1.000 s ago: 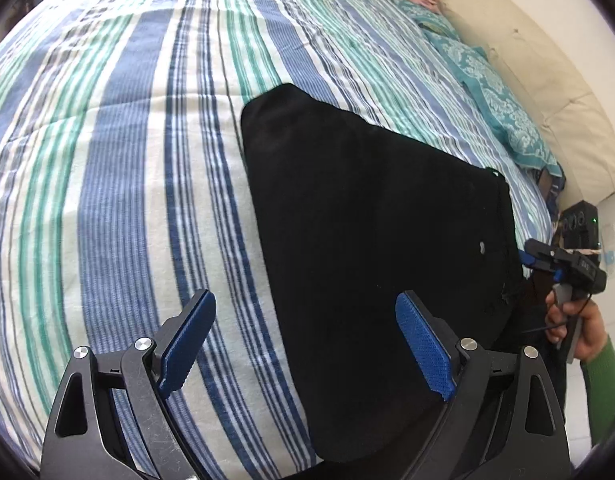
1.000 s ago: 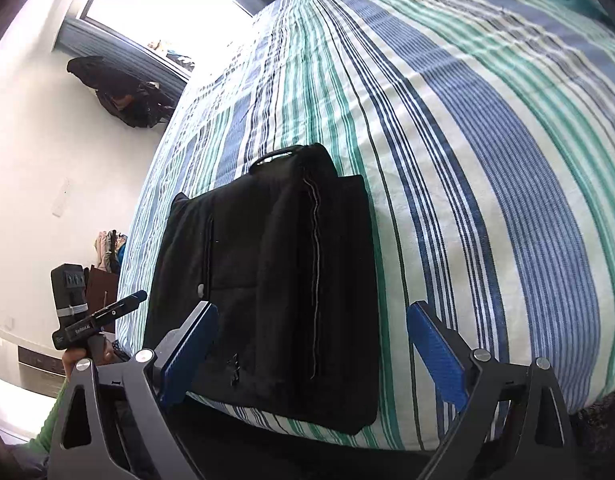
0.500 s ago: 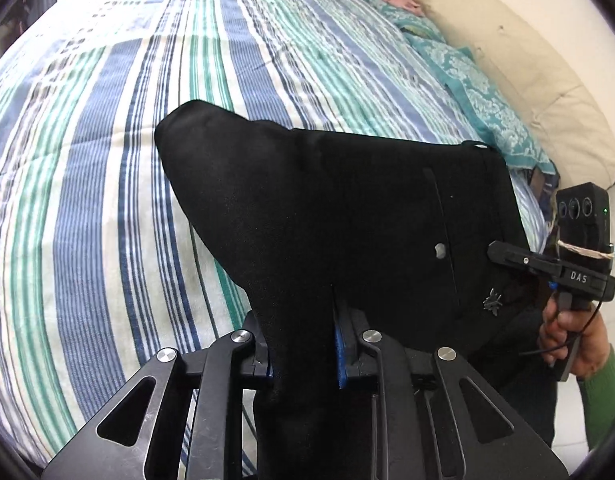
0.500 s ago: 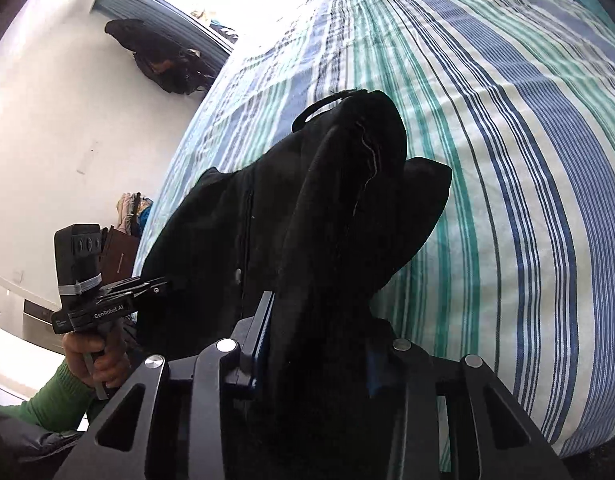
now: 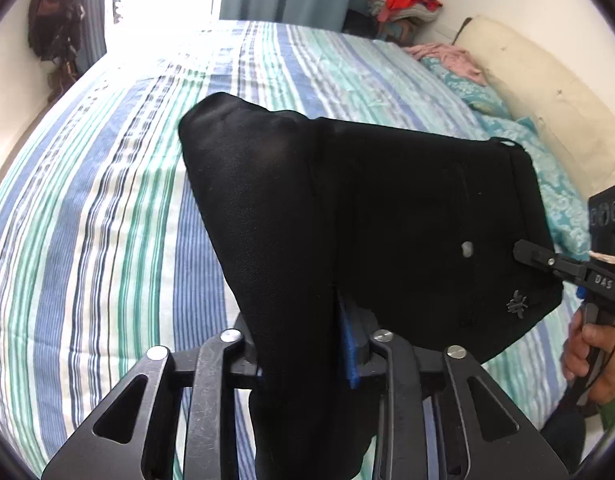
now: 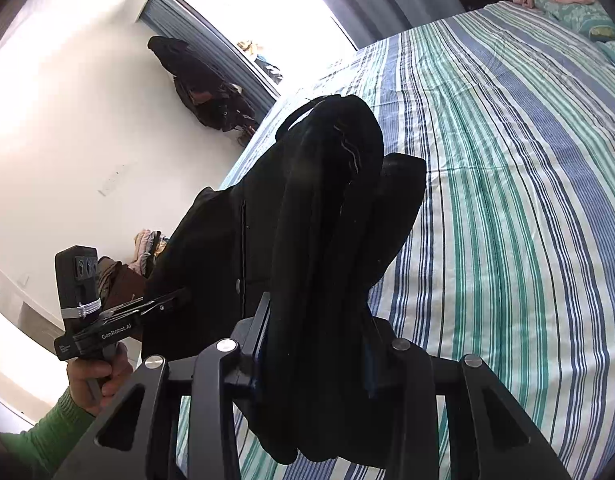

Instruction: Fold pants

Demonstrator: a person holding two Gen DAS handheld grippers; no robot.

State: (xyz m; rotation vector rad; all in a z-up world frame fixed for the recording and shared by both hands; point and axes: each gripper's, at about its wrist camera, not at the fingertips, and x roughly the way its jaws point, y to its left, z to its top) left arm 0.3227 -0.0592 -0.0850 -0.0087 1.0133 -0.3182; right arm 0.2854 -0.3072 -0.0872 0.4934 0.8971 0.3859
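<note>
pants: My black pants [image 5: 379,216] are folded into a thick soft bundle and lifted off the bed, hanging between my two grippers.
feel: I think they are light and floppy. They bend and sag wherever I do not hold them.
where to hold: The near edge, one corner in each gripper, so the bundle stays flat and does not fall open.
left gripper: My left gripper [image 5: 303,344] has just been opening a little, but it is pinching a fat fold of cloth at 6 o'clock.
right gripper: My right gripper [image 6: 315,344] is squeezed on a bunched corner of the pants.
bed: The striped bed [image 5: 87,220] lies under the pants, from 9 o'clock round to 1 o'clock.
pillow: A cream pillow [image 5: 547,96] lies at 2 o'clock.
</note>
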